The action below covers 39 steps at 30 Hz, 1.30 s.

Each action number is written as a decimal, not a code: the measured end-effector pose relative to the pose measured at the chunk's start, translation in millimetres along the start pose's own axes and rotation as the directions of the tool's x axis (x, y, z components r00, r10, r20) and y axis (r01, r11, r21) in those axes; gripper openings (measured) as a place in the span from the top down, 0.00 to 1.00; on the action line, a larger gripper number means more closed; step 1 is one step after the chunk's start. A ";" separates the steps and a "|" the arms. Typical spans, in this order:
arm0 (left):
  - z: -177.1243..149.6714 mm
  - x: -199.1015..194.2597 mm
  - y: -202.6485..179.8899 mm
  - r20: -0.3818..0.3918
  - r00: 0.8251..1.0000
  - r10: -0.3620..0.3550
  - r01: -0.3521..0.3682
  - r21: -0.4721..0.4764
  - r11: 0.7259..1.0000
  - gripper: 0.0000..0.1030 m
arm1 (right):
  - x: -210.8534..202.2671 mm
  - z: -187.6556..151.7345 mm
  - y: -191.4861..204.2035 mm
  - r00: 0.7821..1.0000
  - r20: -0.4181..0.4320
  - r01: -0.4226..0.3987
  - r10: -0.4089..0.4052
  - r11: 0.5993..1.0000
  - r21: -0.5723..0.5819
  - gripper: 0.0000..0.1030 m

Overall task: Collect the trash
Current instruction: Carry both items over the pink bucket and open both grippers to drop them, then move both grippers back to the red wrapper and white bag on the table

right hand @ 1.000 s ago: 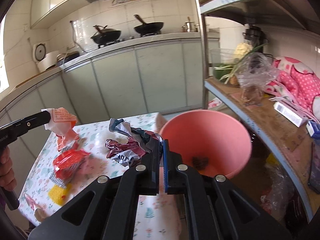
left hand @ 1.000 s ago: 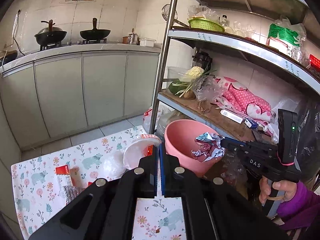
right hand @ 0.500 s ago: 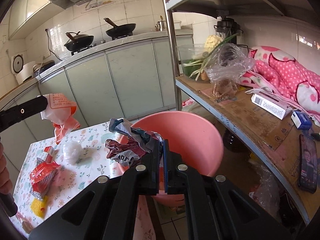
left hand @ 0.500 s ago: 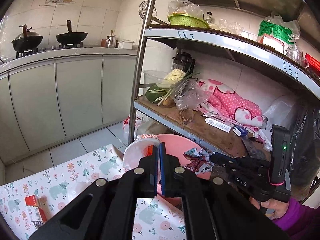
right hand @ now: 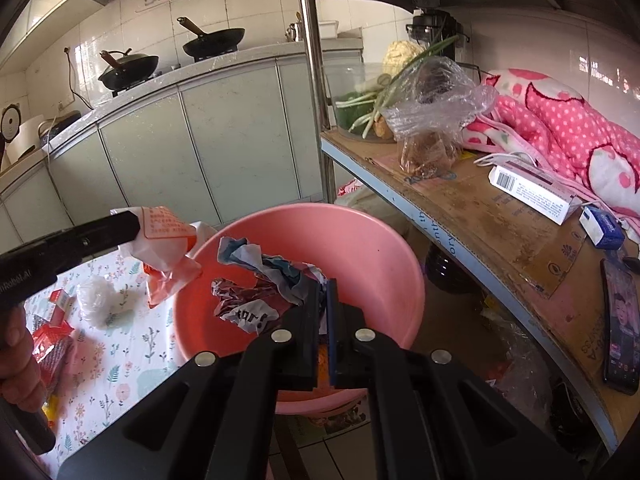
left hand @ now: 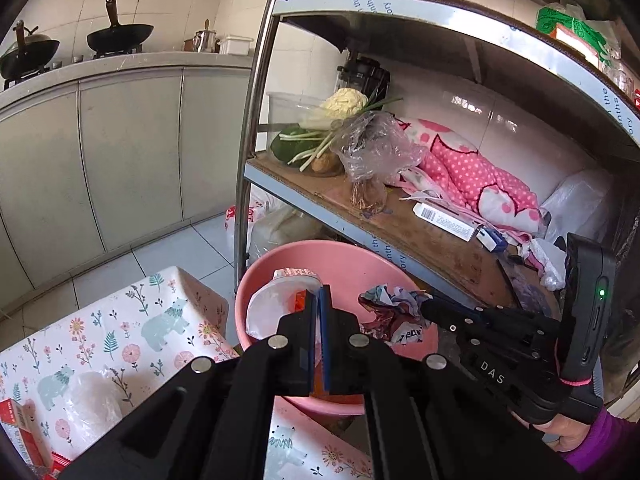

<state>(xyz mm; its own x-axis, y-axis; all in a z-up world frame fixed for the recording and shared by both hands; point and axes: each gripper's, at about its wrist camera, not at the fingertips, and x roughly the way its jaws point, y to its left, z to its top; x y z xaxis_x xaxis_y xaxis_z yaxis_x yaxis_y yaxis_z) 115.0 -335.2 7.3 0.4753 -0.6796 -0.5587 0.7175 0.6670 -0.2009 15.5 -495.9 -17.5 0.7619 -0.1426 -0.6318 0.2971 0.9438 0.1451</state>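
Observation:
A pink plastic basin (left hand: 344,264) (right hand: 360,248) stands past the table's end, below a metal shelf. My left gripper (left hand: 319,294) is shut on a white and orange wrapper (left hand: 272,304), held over the basin's near rim; it also shows in the right wrist view (right hand: 168,248). My right gripper (right hand: 323,286) is shut on a crumpled dark red and white wrapper (right hand: 252,300), held over the basin's inside; it also shows in the left wrist view (left hand: 392,312).
The table with a floral cloth (left hand: 120,344) holds a clear plastic wad (right hand: 96,300) and red packets (right hand: 52,336). The metal rack (left hand: 256,120) carries vegetables, a plastic bag, a pink blanket, boxes and a phone (right hand: 622,320). Kitchen cabinets (left hand: 120,152) stand behind.
Both grippers have moved away from the table toward the basin with their wrappers. Each wrapper now hangs over the basin instead of over the table.

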 end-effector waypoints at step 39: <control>-21.0 -49.8 -5.0 -0.035 0.999 0.024 -0.026 -0.061 0.998 0.71 | -23.0 -18.2 29.6 0.997 -0.012 -0.077 0.077 0.997 -0.026 0.67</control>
<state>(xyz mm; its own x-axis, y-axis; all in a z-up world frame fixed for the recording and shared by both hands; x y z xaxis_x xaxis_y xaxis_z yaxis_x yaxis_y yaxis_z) 77.0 -298.3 19.2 0.4740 -0.6522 -0.5916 0.6722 0.7020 -0.2352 -3.8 -459.2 -12.5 0.7753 -0.0659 -0.6282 0.2223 0.9594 0.1737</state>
